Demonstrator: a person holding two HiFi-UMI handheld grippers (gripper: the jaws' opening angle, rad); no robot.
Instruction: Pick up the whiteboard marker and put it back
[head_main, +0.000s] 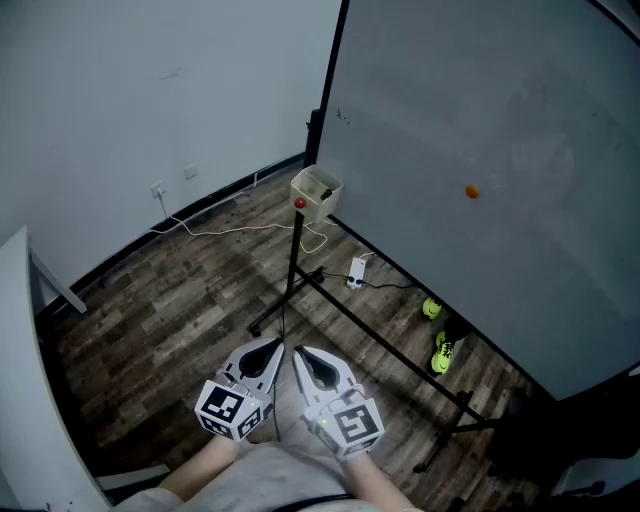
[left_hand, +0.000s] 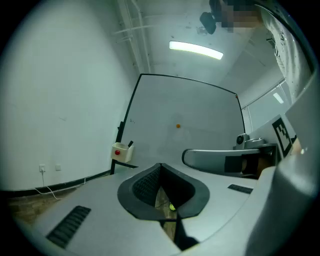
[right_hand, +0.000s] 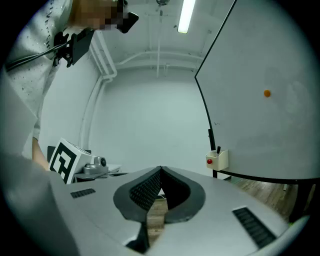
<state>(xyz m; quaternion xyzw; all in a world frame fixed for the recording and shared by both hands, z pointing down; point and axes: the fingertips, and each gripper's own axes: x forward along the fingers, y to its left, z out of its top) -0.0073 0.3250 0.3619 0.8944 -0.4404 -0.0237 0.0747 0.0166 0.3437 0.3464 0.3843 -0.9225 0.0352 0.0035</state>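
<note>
Plainly, the whiteboard (head_main: 480, 150) sits on a light-looking stand, so a hard push at the cream holder box (head_main: 316, 193) on its left edge could swing the board or knock the box loose. The left gripper (head_main: 276, 348) and right gripper (head_main: 302, 354) both have their jaws pressed together and empty; unless spread first, they would only bump the whiteboard marker (head_main: 326, 190). It stands in that box, well ahead of both.

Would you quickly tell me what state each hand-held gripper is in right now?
Left hand-held gripper: closed, holding nothing.
Right hand-held gripper: closed, holding nothing.
</note>
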